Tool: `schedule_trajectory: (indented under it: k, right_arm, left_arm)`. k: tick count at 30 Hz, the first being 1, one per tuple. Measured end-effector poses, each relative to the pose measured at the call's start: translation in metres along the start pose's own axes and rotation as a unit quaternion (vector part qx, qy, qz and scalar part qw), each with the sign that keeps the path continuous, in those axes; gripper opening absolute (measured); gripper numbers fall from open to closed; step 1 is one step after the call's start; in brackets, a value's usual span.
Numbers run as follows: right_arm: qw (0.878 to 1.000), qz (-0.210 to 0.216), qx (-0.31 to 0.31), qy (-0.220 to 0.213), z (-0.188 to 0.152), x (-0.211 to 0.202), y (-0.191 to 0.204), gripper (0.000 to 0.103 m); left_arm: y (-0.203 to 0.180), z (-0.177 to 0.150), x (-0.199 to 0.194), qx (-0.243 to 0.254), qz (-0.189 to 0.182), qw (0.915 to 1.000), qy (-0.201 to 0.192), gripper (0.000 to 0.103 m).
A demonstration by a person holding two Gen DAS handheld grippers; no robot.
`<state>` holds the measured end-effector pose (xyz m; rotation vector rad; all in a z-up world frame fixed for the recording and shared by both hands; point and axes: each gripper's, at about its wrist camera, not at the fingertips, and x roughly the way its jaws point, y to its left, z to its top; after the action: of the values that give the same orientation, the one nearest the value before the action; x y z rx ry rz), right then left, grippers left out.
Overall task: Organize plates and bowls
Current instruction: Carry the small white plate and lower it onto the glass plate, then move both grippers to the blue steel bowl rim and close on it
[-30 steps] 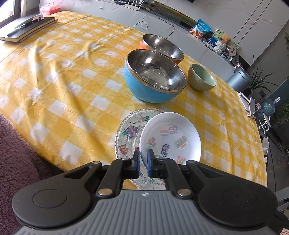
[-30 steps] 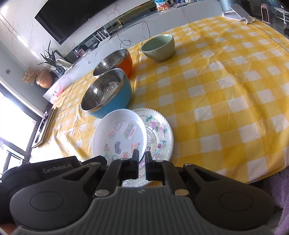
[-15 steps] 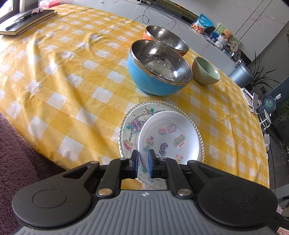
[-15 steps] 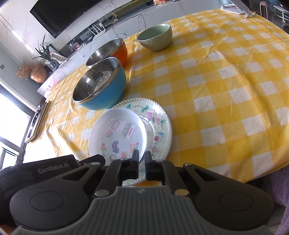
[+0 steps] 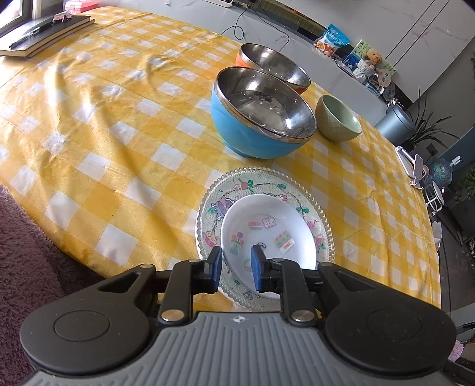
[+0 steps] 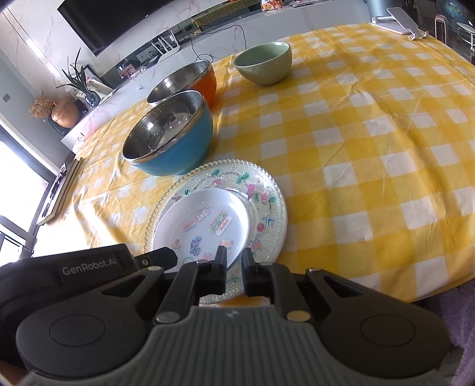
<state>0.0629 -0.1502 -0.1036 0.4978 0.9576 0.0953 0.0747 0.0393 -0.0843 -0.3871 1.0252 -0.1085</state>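
A small white plate (image 5: pixel 268 230) with stickers lies on a larger clear patterned glass plate (image 5: pixel 219 196) near the table's front edge; both also show in the right wrist view, the white plate (image 6: pixel 204 222) on the glass plate (image 6: pixel 267 202). My left gripper (image 5: pixel 236 262) is open, its jaws apart on either side of the white plate's near rim. My right gripper (image 6: pixel 234 264) is slightly open at the near rims of both plates, holding nothing. A blue steel bowl (image 5: pixel 261 118), an orange steel bowl (image 5: pixel 273 63) and a green ceramic bowl (image 5: pixel 338 121) stand behind.
The table has a yellow checked cloth (image 5: pixel 104 124). A dark book (image 5: pixel 44 35) lies at the far left corner. A phone stand (image 6: pixel 399 19) sits at the far right edge. A purple fleecy fabric (image 5: pixel 26 261) is at the near left.
The white plate was lowered from a tilt and now lies flat on the glass plate. My left gripper let go of its rim and opened. My right gripper opened a little.
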Motion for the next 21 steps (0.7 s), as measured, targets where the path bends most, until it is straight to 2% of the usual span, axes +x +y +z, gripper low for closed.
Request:
schedule_trajectory:
  k: [3,5,8,17,21]
  right_arm:
    - [1.0,0.003,-0.004,0.002,0.0,-0.002,0.001,0.01]
    - [1.0,0.003,-0.007,0.003,-0.001,-0.004,0.002,0.014]
    - [1.0,0.002,-0.014,-0.003,-0.001,-0.01,0.004,0.03]
    - [0.999,0.004,-0.032,-0.034,0.004,-0.033,0.01,0.032]
    - [0.997,0.003,-0.045,-0.068,0.011,-0.047,0.014,0.037]
  left_arm:
    - [-0.001,0.001,-0.004,0.004,0.004,1.0,-0.007,0.034]
    - [-0.003,0.002,-0.009,0.01,0.006,0.9998,-0.017,0.047]
    - [-0.005,0.003,-0.016,0.02,0.002,0.9995,-0.026,0.052]
    - [-0.011,0.01,-0.039,0.047,-0.005,0.9975,-0.053,0.059]
    - [-0.012,0.016,-0.054,0.06,-0.006,0.9945,-0.085,0.065]
